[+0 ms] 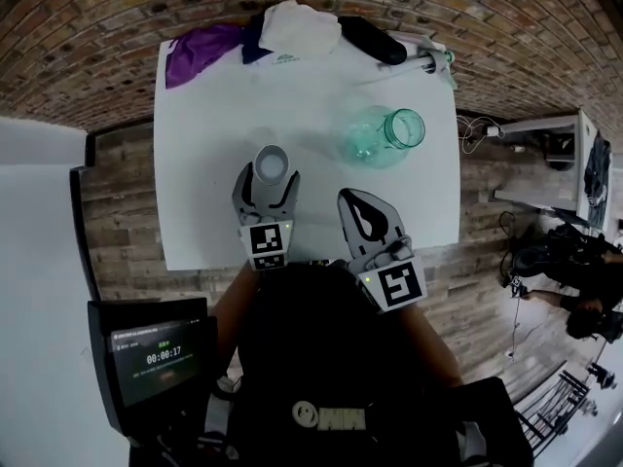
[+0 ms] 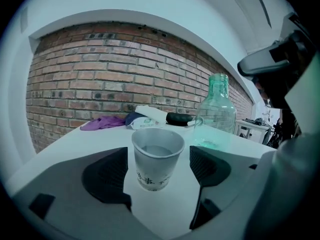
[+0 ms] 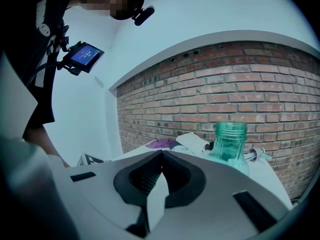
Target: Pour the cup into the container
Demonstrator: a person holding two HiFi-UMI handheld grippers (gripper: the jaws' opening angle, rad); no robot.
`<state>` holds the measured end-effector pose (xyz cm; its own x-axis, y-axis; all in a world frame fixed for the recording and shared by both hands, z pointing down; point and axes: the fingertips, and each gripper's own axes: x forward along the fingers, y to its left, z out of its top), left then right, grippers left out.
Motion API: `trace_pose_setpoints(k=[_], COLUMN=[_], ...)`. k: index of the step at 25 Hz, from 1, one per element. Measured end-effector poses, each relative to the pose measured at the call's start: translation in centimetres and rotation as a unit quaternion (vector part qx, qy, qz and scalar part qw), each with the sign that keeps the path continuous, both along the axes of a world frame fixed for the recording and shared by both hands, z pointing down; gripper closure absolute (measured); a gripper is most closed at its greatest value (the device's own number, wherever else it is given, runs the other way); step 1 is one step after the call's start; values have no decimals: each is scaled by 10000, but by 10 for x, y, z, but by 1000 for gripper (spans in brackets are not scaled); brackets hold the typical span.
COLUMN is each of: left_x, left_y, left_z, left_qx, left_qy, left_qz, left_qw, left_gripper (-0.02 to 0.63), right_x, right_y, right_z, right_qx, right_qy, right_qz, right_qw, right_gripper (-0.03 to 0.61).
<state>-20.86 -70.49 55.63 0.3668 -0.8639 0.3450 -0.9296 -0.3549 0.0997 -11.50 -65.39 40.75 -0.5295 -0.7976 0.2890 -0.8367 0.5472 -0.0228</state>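
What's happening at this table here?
A person holds a claw in each hand over a white table. The left claw is open around a paper cup, which stands upright on the table and is not gripped yet. The right claw is shut and empty, short of the upright green glass bottle. The pour has not begun.

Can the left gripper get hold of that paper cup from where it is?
Probably yes. The left gripper is open, the cup stands upright between its jaws, not yet gripped, and the bottle is well aside.
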Motion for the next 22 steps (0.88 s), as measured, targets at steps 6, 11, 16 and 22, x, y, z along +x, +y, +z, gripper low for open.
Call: trace_pose_setpoints(k=[6,11,16,22], left_x=[1,7,13,11], left_y=[-8,-17,-22,-25], left_z=[8,6,8,10], left_qx=[-11,126,6,-56], left_qy=[-27,52,57,26], left_qz=[113,160,178,85], left_qw=[9999,9998,9998,9999], left_gripper=[222,224,224,224], right_x=[-7,-10,-8,-3], right_y=[-5,-5,-7,-9], right_z=[5,7,7,8], right_qx=[18,-51,-32,-47], right_qy=[160,215,216,197], right_qz=[77,100,161,204], right_qw=[9998,9997,9996,9996], right_gripper=[575,575,575,575])
